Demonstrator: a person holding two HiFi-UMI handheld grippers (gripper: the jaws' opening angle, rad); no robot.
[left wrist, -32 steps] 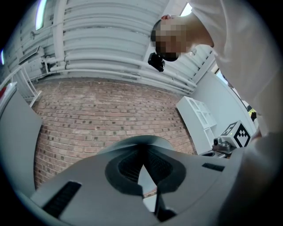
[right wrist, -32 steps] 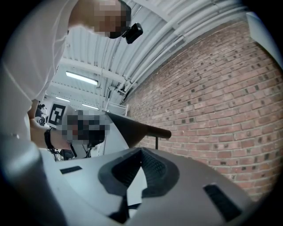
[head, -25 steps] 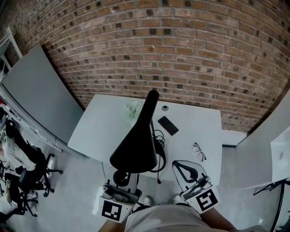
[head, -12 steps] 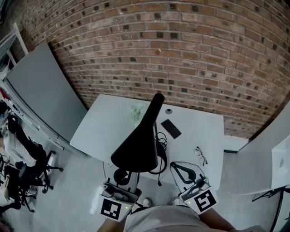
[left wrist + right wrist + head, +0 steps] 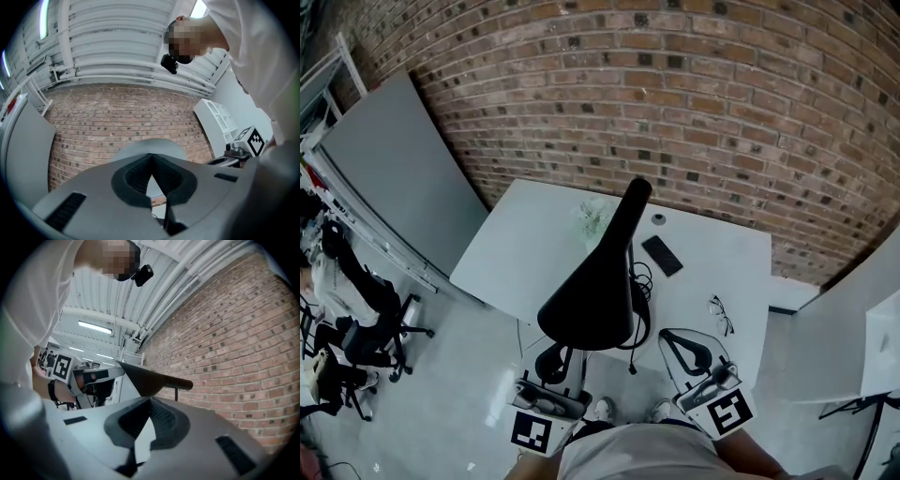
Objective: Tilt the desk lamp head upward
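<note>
While both grippers sit low in the head view, the black lamp head [image 5: 589, 305] hangs over the near edge of the white table [image 5: 525, 253] at the centre of the frame. Its arm [image 5: 628, 211] runs up toward the brick wall [image 5: 694, 112]. The left gripper [image 5: 551, 359] is just below the lamp head, its pads [image 5: 138, 173] pressed together on nothing. The right gripper [image 5: 670, 337], at lower right and apart from the lamp, also has its pads [image 5: 161, 416] closed and empty. A phone [image 5: 662, 255] and glasses [image 5: 720, 314] lie on the table right of the lamp.
</note>
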